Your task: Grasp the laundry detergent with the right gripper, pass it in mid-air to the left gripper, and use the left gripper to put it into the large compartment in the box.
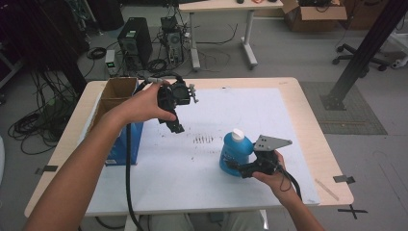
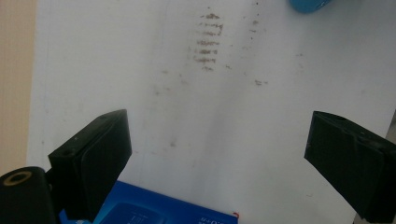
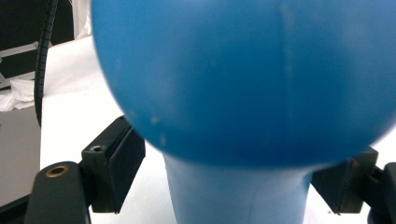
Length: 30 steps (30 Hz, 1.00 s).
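Observation:
A blue bottle (image 1: 235,155) with a white cap (image 1: 237,135) stands on the white mat (image 1: 192,178), right of centre. My right gripper (image 1: 234,168) reaches in level from the right, low on the bottle. In the right gripper view the bottle (image 3: 243,79) bulges close to the camera. Its narrower lower part sits between the jaws of the right gripper (image 3: 229,186), with a gap showing at the left pad (image 3: 126,163). My left gripper (image 1: 176,127) is held up over the mat's back left, pointing down. Seen from its own camera, the left gripper (image 2: 217,154) is wide open with nothing in it.
An open cardboard box (image 1: 115,91) stands at the table's left, with a blue box (image 1: 126,142) against its near side; that blue box (image 2: 154,212) lies under the left gripper. Dark smudges (image 1: 203,139) mark the mat's middle. The left cable (image 1: 129,183) hangs to the front edge.

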Motion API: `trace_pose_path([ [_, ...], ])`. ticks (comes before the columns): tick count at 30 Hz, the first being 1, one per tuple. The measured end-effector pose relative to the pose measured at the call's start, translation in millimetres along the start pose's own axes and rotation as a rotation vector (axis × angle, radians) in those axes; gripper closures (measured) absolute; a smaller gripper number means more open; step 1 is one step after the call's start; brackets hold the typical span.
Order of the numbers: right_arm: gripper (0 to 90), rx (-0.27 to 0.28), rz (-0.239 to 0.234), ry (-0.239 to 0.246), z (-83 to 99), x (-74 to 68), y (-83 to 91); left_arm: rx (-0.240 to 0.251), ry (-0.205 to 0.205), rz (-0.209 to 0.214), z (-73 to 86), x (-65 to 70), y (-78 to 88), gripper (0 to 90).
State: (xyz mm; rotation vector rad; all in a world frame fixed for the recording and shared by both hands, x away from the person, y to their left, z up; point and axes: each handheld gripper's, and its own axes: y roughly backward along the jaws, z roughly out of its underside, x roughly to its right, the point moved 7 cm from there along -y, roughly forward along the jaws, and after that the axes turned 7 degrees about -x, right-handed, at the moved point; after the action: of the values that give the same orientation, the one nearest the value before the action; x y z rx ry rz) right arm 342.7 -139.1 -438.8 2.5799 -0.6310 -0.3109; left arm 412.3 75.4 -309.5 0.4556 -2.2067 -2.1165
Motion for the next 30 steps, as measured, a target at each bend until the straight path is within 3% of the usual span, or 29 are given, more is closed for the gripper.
trace_pose_path([
  [30,35.9,0.013,0.008,0.01,-0.6,-0.5,0.7,0.003,0.003,-0.001,2.5,-1.0,-0.2,7.7],
])
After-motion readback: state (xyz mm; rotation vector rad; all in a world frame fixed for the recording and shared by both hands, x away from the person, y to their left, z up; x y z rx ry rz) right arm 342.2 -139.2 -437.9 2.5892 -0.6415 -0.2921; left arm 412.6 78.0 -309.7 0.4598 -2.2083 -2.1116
